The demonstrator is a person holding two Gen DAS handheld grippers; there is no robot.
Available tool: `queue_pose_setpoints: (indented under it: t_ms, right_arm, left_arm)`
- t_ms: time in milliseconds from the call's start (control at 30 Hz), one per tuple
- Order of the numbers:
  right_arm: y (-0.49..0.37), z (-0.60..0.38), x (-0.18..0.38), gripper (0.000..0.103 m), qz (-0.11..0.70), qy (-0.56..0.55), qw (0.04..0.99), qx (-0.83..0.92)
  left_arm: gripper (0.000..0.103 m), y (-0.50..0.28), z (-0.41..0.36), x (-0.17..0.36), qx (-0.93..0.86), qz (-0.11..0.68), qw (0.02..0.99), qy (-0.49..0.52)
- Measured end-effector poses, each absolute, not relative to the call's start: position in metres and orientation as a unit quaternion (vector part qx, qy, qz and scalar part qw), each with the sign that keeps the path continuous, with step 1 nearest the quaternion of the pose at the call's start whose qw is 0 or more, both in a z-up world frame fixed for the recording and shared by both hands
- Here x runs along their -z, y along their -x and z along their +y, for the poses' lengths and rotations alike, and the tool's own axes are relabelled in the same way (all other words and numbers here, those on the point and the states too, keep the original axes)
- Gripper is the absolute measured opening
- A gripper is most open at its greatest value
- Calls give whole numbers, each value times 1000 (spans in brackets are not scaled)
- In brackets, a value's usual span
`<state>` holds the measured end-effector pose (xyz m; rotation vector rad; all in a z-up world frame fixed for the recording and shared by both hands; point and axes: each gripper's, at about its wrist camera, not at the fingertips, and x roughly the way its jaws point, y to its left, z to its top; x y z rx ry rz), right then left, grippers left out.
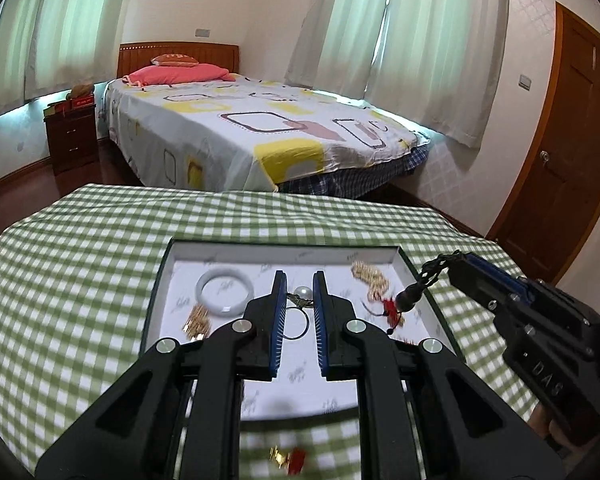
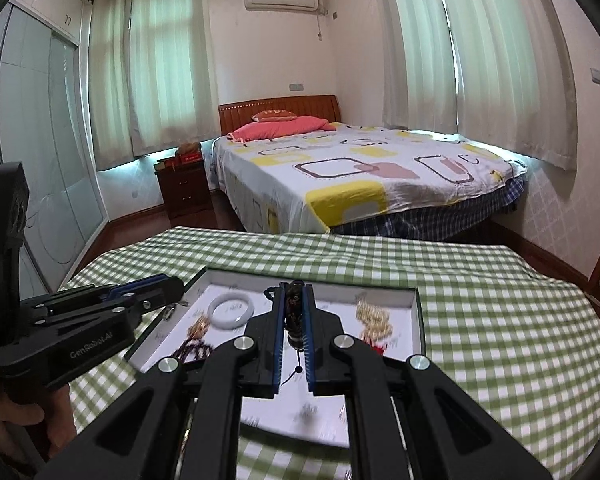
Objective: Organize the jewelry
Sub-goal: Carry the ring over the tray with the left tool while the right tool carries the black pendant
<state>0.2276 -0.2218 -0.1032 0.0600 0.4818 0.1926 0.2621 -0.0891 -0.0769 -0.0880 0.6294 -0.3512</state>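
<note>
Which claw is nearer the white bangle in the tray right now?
Left. The left claw hangs over the tray's middle, just right of the white bangle. The right claw, clamping a dark beaded pendant, is out at the tray's right edge.

Soft daylight through curtains (image 2: 160, 76); room evenly bright. Fisheye bends edges, dark corner vignette. Tablecloth (image 1: 80, 280) near lens motion-blurred.

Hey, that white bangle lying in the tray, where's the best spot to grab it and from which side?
Grip the white bangle across its near rim, one finger inside the hole and one outside, coming down from above. It lies flat in the tray, so the sides offer no purchase. Avoid the gold piece touching its front-left edge.
</note>
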Motion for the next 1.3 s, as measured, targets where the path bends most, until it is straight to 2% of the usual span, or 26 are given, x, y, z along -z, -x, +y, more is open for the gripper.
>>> queue_pose_setpoints:
  t_ms: [300, 667, 1300]
  right_arm:
    - [-280, -228, 125, 9, 261, -31, 961, -89]
    - [-328, -230, 175, 9, 349, -39, 933, -81]
    - [-345, -228, 198, 9, 393, -28, 916, -68]
  left_arm:
    - [14, -318, -109, 102, 155, 324, 933, 34]
    - [14, -358, -124, 152, 145, 385, 911, -4]
    - [14, -376, -130, 178, 139, 445, 885, -2]
